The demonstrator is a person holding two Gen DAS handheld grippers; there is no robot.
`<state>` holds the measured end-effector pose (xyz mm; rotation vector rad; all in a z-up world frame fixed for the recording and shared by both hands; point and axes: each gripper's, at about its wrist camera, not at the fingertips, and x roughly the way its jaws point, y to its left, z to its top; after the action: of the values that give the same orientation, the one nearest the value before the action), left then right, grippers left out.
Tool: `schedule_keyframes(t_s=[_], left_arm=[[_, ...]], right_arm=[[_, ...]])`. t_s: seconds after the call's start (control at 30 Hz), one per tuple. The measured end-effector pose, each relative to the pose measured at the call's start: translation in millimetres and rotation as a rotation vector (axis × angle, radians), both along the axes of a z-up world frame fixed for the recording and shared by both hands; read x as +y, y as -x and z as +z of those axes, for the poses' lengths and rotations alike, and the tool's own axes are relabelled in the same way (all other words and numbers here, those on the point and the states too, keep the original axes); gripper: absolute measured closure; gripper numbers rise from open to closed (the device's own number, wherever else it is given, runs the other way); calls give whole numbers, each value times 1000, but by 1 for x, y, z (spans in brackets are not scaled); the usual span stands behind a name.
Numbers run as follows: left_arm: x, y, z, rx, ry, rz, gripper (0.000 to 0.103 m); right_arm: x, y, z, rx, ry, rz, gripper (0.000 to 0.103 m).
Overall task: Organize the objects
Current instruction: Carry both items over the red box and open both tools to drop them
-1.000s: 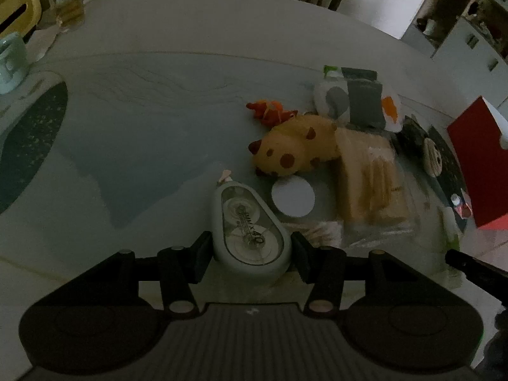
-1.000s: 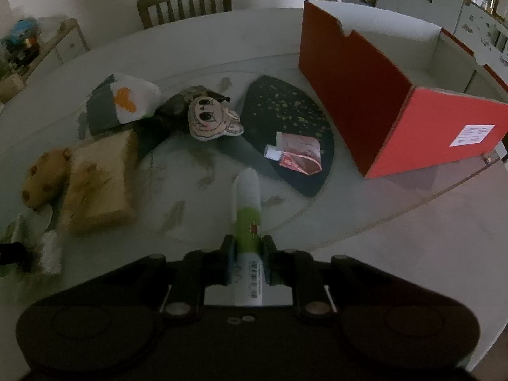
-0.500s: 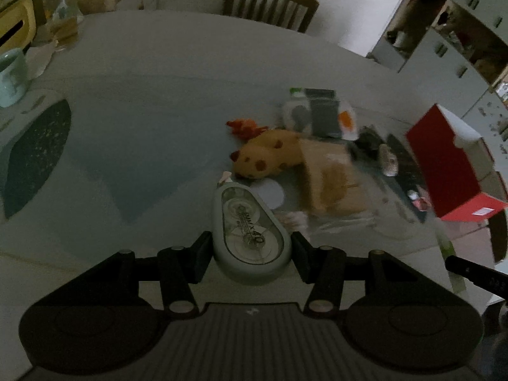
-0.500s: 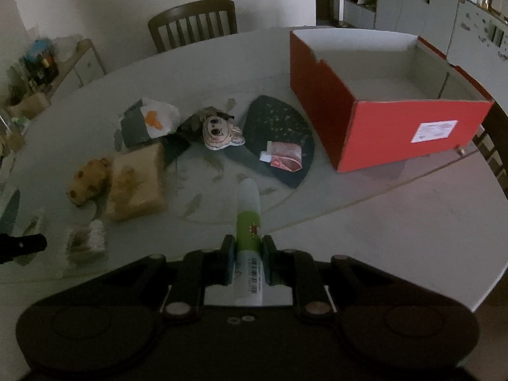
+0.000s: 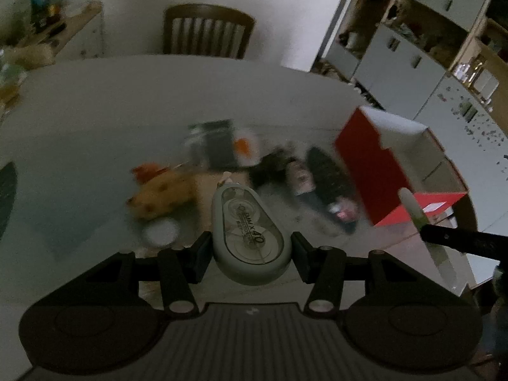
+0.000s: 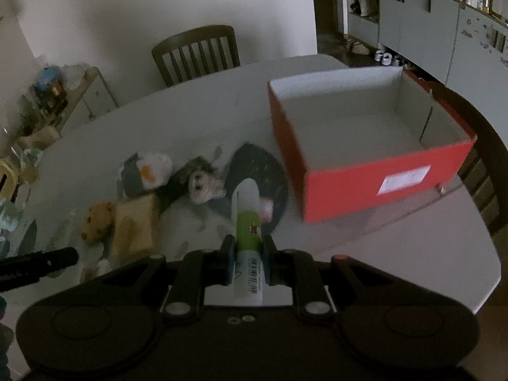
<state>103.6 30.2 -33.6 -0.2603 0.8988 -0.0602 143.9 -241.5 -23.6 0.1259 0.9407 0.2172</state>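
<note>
My left gripper (image 5: 250, 249) is shut on a grey correction tape dispenser (image 5: 249, 231) and holds it above the round table. My right gripper (image 6: 248, 258) is shut on a white and green tube (image 6: 248, 231), also held above the table; its tip also shows in the left wrist view (image 5: 411, 204). An open red box (image 6: 365, 177) with a white inside stands at the right (image 5: 381, 171). A yellow spotted plush (image 5: 162, 195), a tan packet (image 6: 133, 225), a white and grey plush (image 6: 146, 171) and a small bear-face toy (image 6: 203, 185) lie on the table.
A dark oval mat (image 6: 257, 174) lies beside the box with a small red packet (image 5: 344, 211) on it. A white round lid (image 5: 158, 231) lies near the yellow plush. A wooden chair (image 6: 197, 52) stands behind the table. Cabinets (image 6: 444, 25) line the right wall.
Both grippers have risen and pulled back from the table with their objects still held. The red box now shows its open inside in the right wrist view.
</note>
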Motion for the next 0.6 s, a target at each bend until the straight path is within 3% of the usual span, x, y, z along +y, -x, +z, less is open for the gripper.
schedule_keyframes(t_s=[0.33, 0.6], left_arm=[[-108, -63, 22, -42, 0, -45, 51], [-186, -117, 21, -34, -23, -90, 51]], right_arm=[[-67, -64, 17, -31, 3, 44, 86], [-104, -107, 12, -24, 7, 68, 86]])
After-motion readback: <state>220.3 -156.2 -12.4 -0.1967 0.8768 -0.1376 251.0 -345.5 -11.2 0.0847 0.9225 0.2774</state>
